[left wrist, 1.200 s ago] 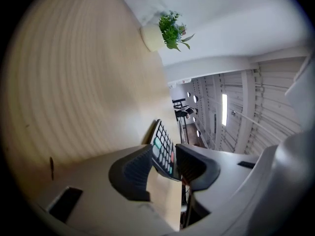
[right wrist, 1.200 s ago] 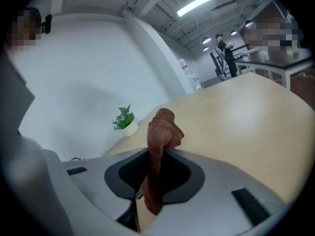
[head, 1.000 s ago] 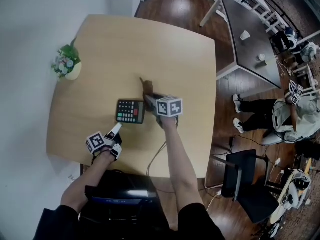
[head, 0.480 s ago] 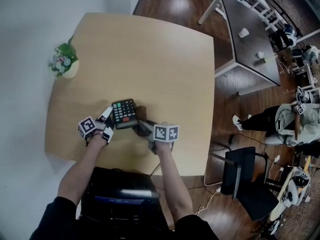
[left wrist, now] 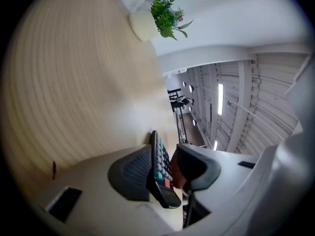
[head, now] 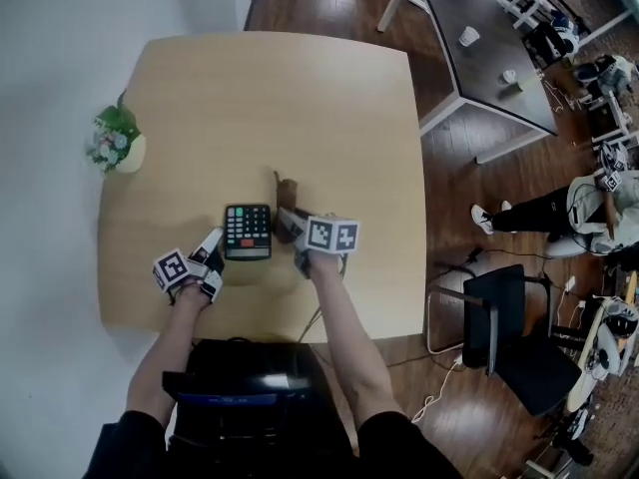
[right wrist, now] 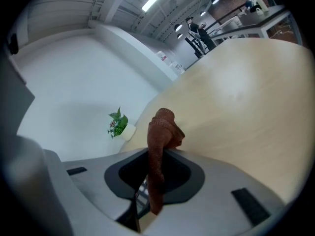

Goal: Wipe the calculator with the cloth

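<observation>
The black calculator (head: pixel 248 232) with red and green keys lies on the wooden table (head: pixel 280 98), close to its near edge. My left gripper (head: pixel 212 248) is at the calculator's near left corner. In the left gripper view the calculator (left wrist: pixel 158 168) stands edge-on between the jaws, and the left gripper (left wrist: pixel 165 156) is shut on it. My right gripper (head: pixel 289 224) is just right of the calculator and shut on the brown cloth (head: pixel 285 189). In the right gripper view the cloth (right wrist: pixel 160 134) sticks up out of the right gripper (right wrist: pixel 157 154) in a bunch.
A small potted plant (head: pixel 113 140) stands at the table's left edge and shows in both gripper views (left wrist: pixel 165 14) (right wrist: pixel 118 123). A black chair (head: pixel 499 327) and a grey table (head: pixel 479 48) stand to the right. A person (head: pixel 589 208) sits at the far right.
The left gripper has come up to the calculator's near left corner, and the calculator has turned from lying sideways to lengthwise. The right gripper with the cloth stays at its right side.
</observation>
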`<action>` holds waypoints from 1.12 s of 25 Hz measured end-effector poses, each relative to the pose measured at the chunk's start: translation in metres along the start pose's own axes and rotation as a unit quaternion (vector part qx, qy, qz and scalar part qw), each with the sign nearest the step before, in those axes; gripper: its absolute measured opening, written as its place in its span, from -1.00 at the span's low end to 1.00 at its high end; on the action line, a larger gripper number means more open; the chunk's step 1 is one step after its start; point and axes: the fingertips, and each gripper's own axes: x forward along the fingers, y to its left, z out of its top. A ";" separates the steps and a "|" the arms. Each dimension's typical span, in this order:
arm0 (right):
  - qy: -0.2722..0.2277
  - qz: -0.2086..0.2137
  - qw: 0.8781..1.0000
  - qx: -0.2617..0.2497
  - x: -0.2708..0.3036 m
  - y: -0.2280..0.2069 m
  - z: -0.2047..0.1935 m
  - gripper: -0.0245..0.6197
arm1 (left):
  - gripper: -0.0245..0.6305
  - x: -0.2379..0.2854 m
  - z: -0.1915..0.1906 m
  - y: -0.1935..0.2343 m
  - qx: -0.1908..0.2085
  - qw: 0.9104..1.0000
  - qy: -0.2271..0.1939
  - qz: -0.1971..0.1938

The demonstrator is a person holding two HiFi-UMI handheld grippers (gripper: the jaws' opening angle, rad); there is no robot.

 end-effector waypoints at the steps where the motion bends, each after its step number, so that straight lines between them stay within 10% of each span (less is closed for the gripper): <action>1: 0.008 -0.001 1.000 -0.008 0.012 -0.002 0.009 -0.70 | -0.47 0.000 -0.002 -0.001 -0.002 1.000 -0.003 -0.004; 19: 0.062 0.030 0.990 0.123 -0.048 0.032 -0.120 -0.70 | -0.56 0.005 -0.007 0.002 -0.035 0.998 -0.043 0.009; 28: 0.000 -0.043 0.999 -0.013 0.005 -0.015 0.006 -0.70 | -0.56 0.004 -0.006 0.000 -0.025 0.998 -0.050 0.004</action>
